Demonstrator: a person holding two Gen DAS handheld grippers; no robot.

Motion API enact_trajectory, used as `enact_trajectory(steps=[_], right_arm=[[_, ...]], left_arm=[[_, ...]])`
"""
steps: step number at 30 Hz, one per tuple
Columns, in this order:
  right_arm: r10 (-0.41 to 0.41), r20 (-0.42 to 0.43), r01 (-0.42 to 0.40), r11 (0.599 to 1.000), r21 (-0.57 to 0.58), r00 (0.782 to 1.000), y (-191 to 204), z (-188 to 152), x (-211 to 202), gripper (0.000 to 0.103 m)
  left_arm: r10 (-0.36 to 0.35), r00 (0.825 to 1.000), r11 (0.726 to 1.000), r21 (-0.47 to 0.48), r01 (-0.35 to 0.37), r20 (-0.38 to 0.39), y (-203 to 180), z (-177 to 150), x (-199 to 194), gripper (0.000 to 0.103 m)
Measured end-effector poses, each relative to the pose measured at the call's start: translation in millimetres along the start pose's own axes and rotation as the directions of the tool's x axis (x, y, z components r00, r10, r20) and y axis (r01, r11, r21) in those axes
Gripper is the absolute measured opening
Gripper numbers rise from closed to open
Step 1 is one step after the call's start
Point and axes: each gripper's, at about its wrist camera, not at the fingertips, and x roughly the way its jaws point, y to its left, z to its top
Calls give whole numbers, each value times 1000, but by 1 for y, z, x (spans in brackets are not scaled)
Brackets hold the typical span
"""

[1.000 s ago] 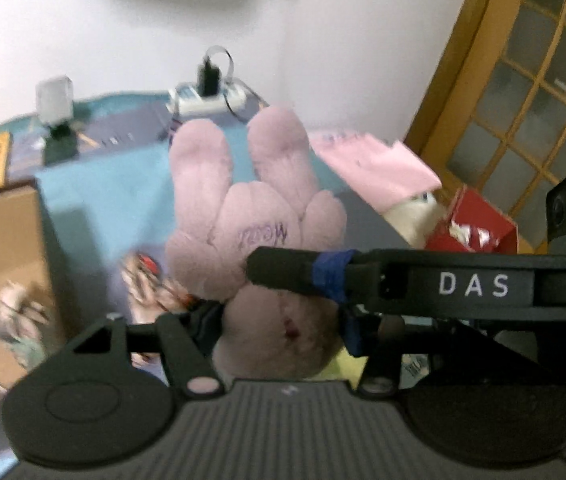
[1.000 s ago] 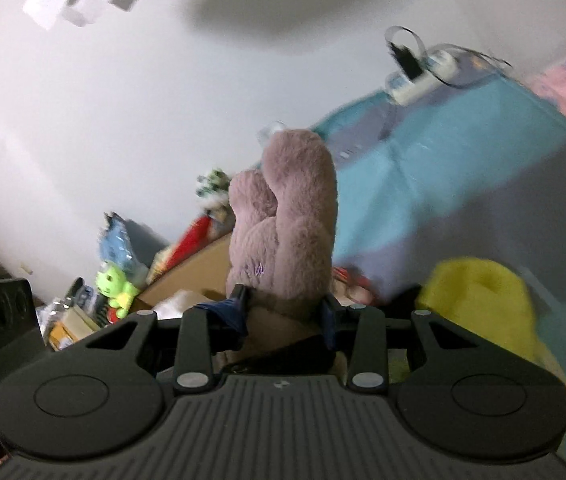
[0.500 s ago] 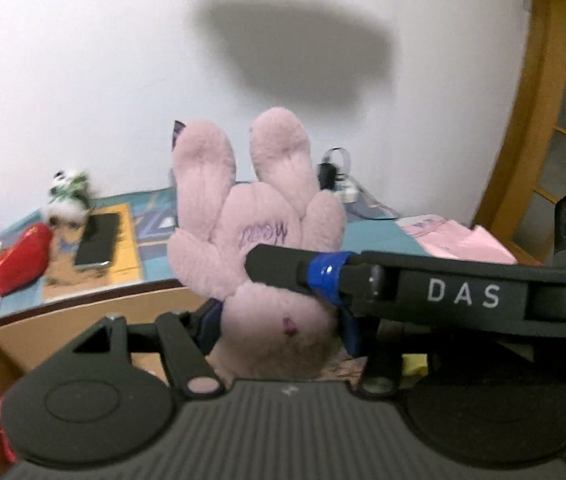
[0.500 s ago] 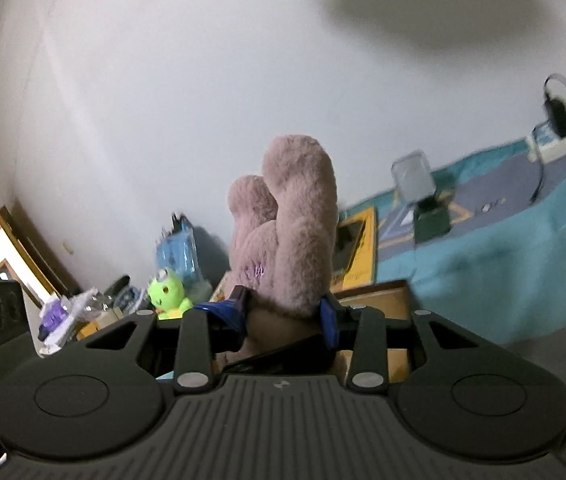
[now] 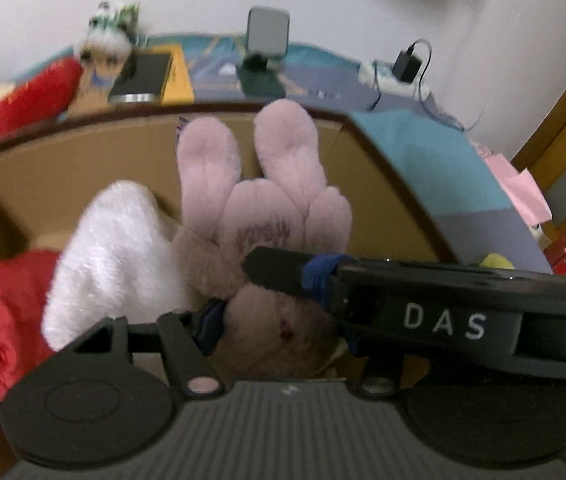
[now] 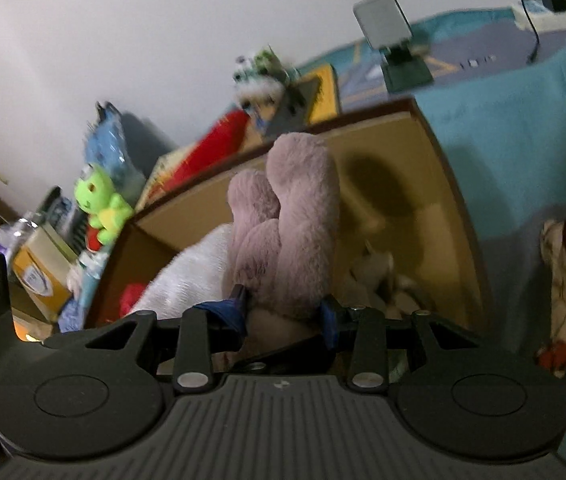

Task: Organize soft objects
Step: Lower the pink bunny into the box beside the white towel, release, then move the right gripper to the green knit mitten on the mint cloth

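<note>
The right gripper (image 6: 285, 312) grips a pink plush toy (image 6: 291, 224) above a cardboard box (image 6: 435, 184).

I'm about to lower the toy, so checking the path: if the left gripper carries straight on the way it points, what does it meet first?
Probably the far inner wall of the open brown cardboard box, seen straight behind the pink plush peace-sign hand held by the left gripper. The fluffy white plush lies just left of that line. Depth is unclear.
</note>
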Motion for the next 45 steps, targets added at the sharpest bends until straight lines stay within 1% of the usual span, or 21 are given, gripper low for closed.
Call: enact_trajectory(steps=[3, 5, 7, 9, 11, 17, 20, 24, 31, 41, 45], right_arm=[[-22, -21, 23, 1000, 4, 1000, 3, -2, 3, 23], [-43, -35, 43, 999, -2, 998, 4, -1, 3, 23], [-64, -46, 63, 998, -20, 997, 6, -1, 3, 23], [-78, -34, 77, 997, -30, 996, 8, -2, -1, 23], [-79, -2, 79, 996, -29, 997, 7, -1, -8, 22], [-55, 38, 54, 998, 11, 998, 1, 4, -24, 21], [-51, 46, 51, 999, 1, 998, 1, 2, -30, 21], [-33, 53, 33, 999, -9, 998, 1, -1, -40, 21], [19, 62, -18, 1000, -23, 998, -1, -7, -61, 21], [90, 50, -87, 994, -60, 995, -5, -22, -91, 21], [106, 35, -104, 992, -74, 994, -10, -30, -101, 21]], left_arm=[[-3, 1000, 1000, 0, 3, -14, 4, -4, 3, 56], [7, 1000, 1000, 6, -7, -21, 6, -5, 2, 61], [19, 1000, 1000, 1, -19, -24, 8, -6, 1, 69], [26, 999, 1000, -11, -27, -23, 10, -7, -2, 70], [47, 999, 999, -17, -47, -18, 12, -6, -5, 70], [131, 991, 991, -10, -132, -15, 5, -7, -13, 70], [170, 985, 985, -9, -170, -7, 0, -8, -19, 70], [236, 972, 972, -14, -236, 7, -7, -9, -28, 70], [324, 946, 946, -30, -323, 28, -24, -18, -47, 71], [411, 909, 911, -52, -409, 62, -59, -38, -68, 75], [436, 898, 899, -71, -432, 58, -71, -48, -73, 78]])
